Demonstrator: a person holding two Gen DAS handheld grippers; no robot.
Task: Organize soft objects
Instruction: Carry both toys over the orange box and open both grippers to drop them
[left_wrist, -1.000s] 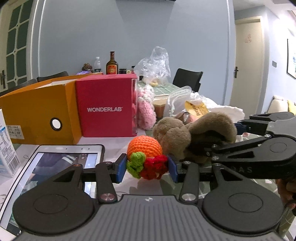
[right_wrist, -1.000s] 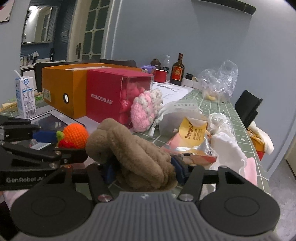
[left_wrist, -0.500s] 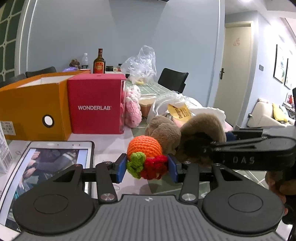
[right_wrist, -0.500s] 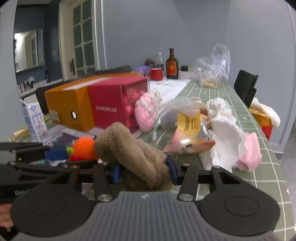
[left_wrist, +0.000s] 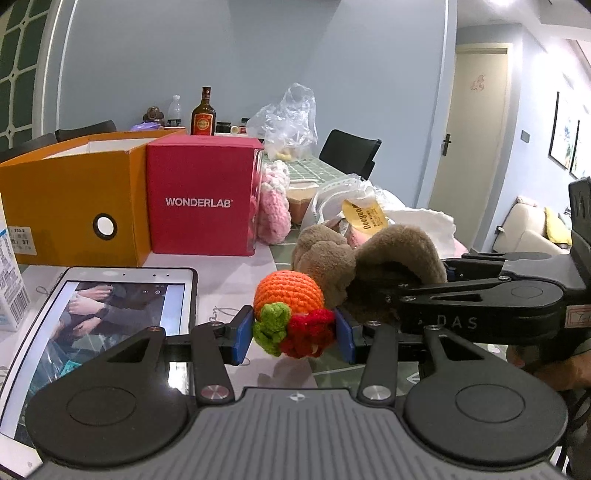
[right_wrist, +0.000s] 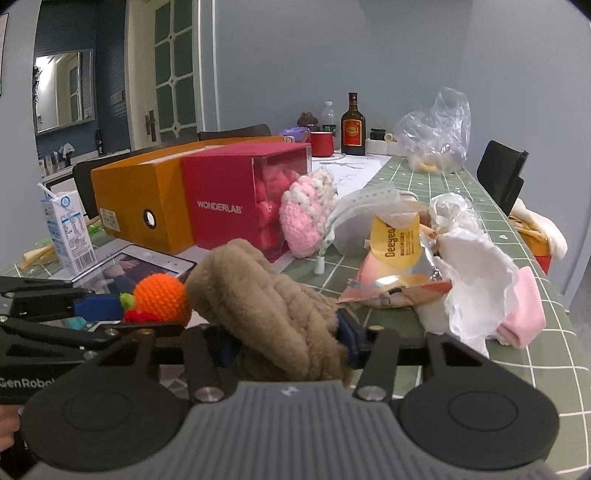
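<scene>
A crocheted orange ball toy (left_wrist: 288, 295) with green and red tufts hangs just above the table, and my left gripper (left_wrist: 293, 334) is shut on its tufted end. Right beside it is a brown plush toy (right_wrist: 266, 306), bulging up between the blue pads of my right gripper (right_wrist: 286, 341). Those jaws are closing, and the pads press into the plush. In the left wrist view the brown plush (left_wrist: 399, 251) and the right gripper's black arms sit close to the right of the orange toy. The plush's underside is hidden.
An open orange box (left_wrist: 74, 199) and a red WONDERLAB box (left_wrist: 201, 199) stand at the back left. A pink crochet toy (right_wrist: 306, 218) leans on the red box. A tablet (left_wrist: 110, 314), milk carton (right_wrist: 68, 230), snack bag (right_wrist: 395, 236) and crumpled tissue (right_wrist: 476, 266) crowd the table.
The right gripper's jaws have drawn closer together on the brown plush and its view has rolled a little. The left gripper keeps its hold on the orange toy.
</scene>
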